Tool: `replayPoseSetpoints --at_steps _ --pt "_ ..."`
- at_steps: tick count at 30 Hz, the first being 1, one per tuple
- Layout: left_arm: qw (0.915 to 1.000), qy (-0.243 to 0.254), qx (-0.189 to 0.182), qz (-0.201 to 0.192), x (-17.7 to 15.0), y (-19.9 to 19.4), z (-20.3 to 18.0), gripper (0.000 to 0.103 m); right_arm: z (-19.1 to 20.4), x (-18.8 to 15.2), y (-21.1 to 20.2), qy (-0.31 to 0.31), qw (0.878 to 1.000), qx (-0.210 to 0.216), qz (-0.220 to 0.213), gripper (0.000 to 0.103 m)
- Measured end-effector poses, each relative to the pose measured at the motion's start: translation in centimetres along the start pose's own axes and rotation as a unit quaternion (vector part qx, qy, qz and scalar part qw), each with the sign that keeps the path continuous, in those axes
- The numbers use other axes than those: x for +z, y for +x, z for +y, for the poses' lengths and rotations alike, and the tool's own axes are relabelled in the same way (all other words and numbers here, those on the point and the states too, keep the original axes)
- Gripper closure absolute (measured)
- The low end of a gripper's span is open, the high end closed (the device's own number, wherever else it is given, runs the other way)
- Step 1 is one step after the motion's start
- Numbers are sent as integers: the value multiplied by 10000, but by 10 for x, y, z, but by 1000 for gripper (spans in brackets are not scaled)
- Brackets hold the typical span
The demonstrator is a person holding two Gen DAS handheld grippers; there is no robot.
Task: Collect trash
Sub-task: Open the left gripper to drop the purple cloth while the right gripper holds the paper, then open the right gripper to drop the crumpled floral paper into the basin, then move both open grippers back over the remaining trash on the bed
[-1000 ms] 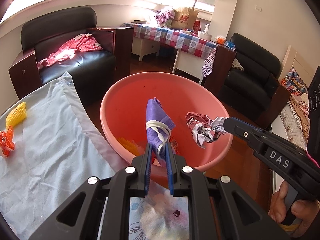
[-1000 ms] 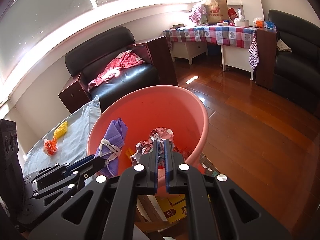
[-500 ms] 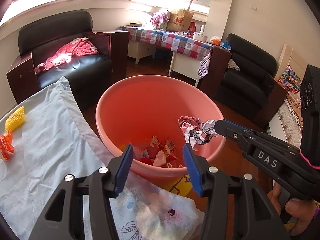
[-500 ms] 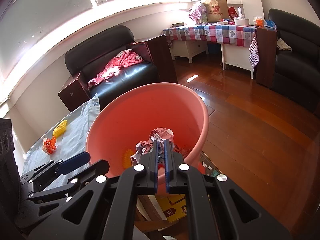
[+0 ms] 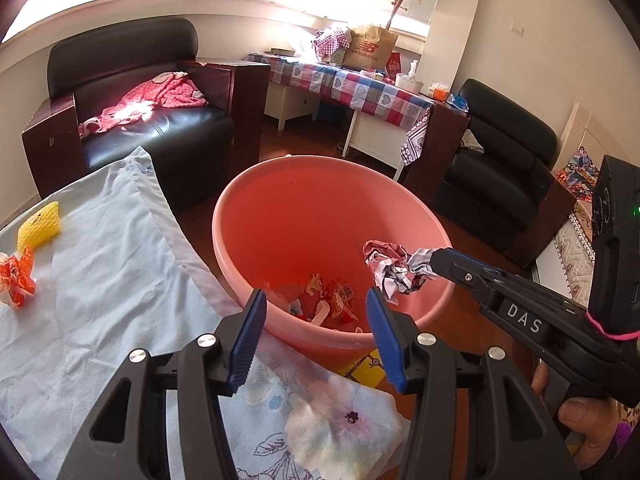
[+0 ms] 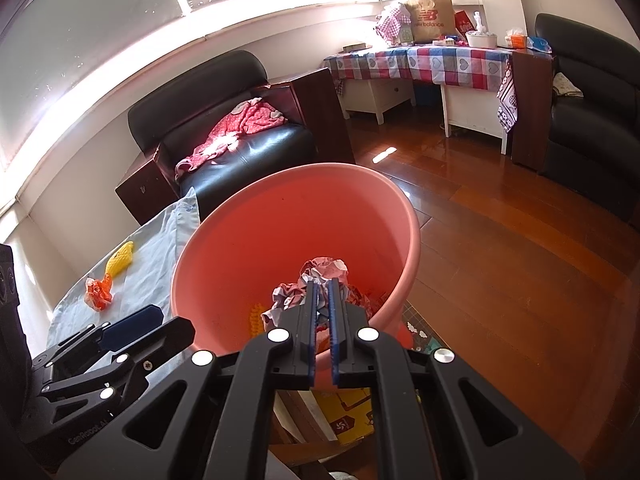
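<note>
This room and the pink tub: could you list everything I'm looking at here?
Tub: one, pink, beside the sheet.
Crumpled paper: one, red, white and black, gripped over the tub.
Wrappers: several, mostly red, in the tub's bottom.
Sheet: one, pale blue, bottom left.
Foam net: one, yellow, on the sheet.
Orange wrapper: one, on the sheet.
Armchairs: two, black.
Checked table: one, far wall.
Left tool: open, empty.
Right tool: shut on the paper.
Hand: one, bottom right.

Black left tool (image 5: 316, 336) has ribbed blue pads and silver screws.
</note>
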State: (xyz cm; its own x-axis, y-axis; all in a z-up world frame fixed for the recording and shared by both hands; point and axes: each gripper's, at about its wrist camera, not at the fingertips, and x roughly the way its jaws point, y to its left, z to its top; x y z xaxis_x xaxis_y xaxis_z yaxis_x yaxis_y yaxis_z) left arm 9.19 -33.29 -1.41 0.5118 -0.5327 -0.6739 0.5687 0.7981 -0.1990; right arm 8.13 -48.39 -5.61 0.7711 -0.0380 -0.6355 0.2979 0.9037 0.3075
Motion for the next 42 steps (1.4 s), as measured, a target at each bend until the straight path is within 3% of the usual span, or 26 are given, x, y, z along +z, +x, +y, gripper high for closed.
replayPoseSetpoints --at_steps 15,20,42 --pt "10000 -86 39 0 -1 -7 6 51 4 3 4 -2 9999 12 120 97" --pt "9999 -88 49 -7 -2 -9 7 51 5 3 3 47 10000 33 58 79" --pt "9997 -203 137 -100 -6 -27 23 51 38 -4 -4 -206 9986 419 241 78"
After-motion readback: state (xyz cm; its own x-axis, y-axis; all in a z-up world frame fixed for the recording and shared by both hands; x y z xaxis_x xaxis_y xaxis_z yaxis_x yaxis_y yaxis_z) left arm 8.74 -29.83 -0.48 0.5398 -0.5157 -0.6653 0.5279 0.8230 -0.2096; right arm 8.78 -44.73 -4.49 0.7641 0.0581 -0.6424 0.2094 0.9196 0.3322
